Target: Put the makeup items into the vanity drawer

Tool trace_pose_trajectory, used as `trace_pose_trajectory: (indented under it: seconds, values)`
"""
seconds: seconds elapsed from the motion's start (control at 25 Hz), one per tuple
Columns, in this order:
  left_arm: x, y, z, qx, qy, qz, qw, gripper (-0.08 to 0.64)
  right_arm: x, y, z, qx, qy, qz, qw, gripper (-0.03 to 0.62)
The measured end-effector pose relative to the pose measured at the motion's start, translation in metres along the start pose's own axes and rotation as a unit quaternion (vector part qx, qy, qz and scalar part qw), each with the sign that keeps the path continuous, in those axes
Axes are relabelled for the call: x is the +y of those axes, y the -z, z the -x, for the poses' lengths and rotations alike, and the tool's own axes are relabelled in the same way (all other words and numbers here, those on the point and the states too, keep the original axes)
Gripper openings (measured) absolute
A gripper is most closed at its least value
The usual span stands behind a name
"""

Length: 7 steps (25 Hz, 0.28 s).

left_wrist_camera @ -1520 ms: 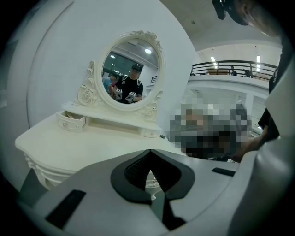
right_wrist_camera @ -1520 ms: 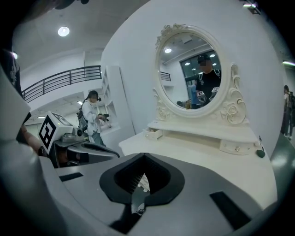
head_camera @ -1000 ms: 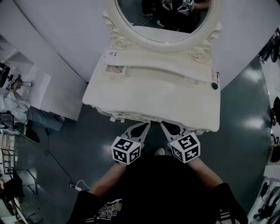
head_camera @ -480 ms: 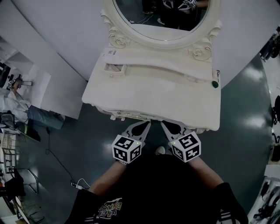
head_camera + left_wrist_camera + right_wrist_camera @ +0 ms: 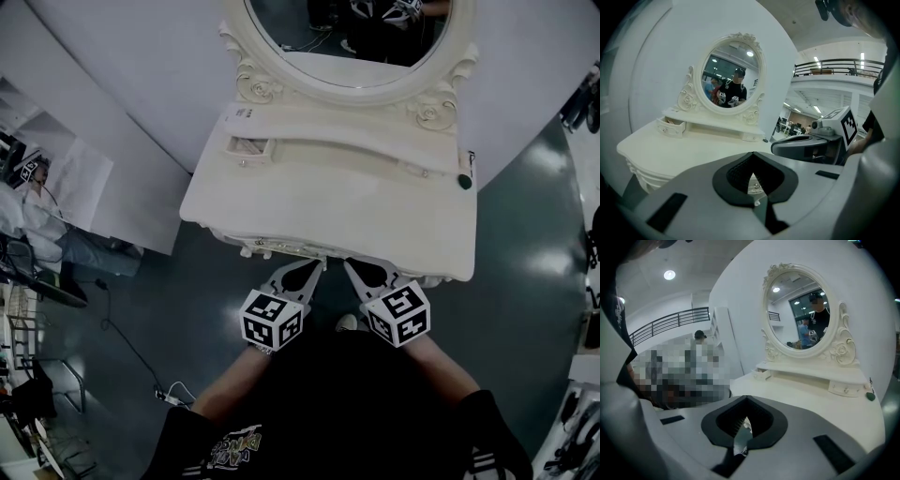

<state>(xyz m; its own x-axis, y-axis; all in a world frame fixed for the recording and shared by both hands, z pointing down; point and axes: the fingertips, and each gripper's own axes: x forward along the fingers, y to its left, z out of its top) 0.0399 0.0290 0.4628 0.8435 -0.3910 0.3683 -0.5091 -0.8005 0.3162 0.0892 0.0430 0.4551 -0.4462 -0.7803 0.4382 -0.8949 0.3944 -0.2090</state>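
With fingers pressed together and empty, the left gripper [image 5: 313,267] and right gripper [image 5: 352,266] sit side by side at the counter's [image 5: 328,202] lower edge, while the drawer [image 5: 248,148] stands open at upper left and the dark green makeup item [image 5: 463,182] lies at the counter's right edge.

vanity [image 5: 328,202]: smooth cream paint, satin | mirror [image 5: 347,37]: glossy glass | floor [image 5: 525,281]: dark, glossy | left gripper [image 5: 316,266], right gripper [image 5: 350,266]: matt grey plastic, ribbed black pads [image 5: 738,173]
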Motion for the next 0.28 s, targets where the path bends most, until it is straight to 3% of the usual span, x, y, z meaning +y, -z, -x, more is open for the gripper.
trace_pose_trajectory:
  seconds: [0.28]
  values:
    - [0.0034,-0.0002,0.0015,-0.001,-0.004,0.003,1.0000,0.000,0.0011,-0.0017,-0.0041,0.001,-0.004,0.002,1.000,0.029]
